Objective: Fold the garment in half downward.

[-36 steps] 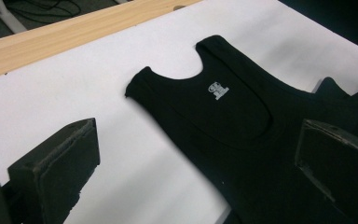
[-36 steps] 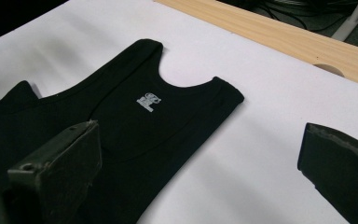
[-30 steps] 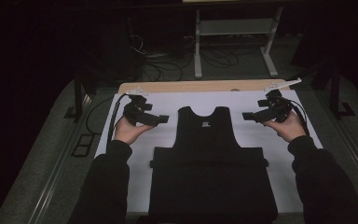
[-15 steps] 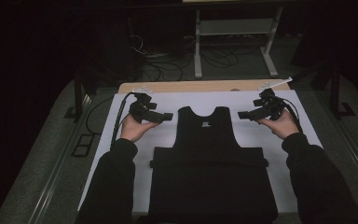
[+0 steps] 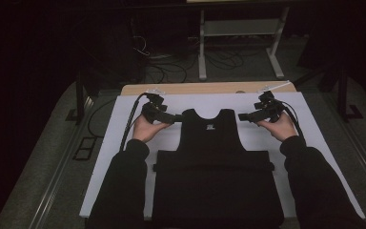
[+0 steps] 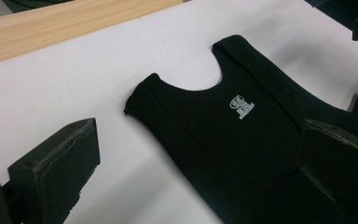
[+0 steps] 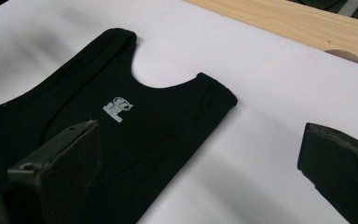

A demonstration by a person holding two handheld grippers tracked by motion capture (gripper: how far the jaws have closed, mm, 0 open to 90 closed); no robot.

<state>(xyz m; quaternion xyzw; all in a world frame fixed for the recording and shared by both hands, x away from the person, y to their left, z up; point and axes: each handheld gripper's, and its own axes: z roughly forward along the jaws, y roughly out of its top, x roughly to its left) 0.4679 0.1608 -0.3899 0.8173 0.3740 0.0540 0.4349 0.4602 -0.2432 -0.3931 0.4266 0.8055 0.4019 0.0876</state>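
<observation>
A black sleeveless top [image 5: 214, 157] lies flat on the white board [image 5: 124, 157], its lower part folded up into a wide band. Its two shoulder straps point to the far edge, and a small white label [image 6: 241, 106] sits below the neckline. My left gripper [image 5: 175, 118] hovers open by the top's left strap [image 6: 142, 100], jaws wide apart with nothing between them. My right gripper [image 5: 242, 116] hovers open by the right strap [image 7: 216, 95], also holding nothing. Both point inward at the top.
The white board lies on a wooden table [image 5: 209, 88] whose far strip shows, with a round hole [image 7: 345, 56] in it. Beyond stand a metal frame [image 5: 238, 43] and cables on the dark floor. Black cables trail from both grippers.
Both grippers have moved inward and a little farther up the board, closing in on the two shoulder straps. The top has not moved.
</observation>
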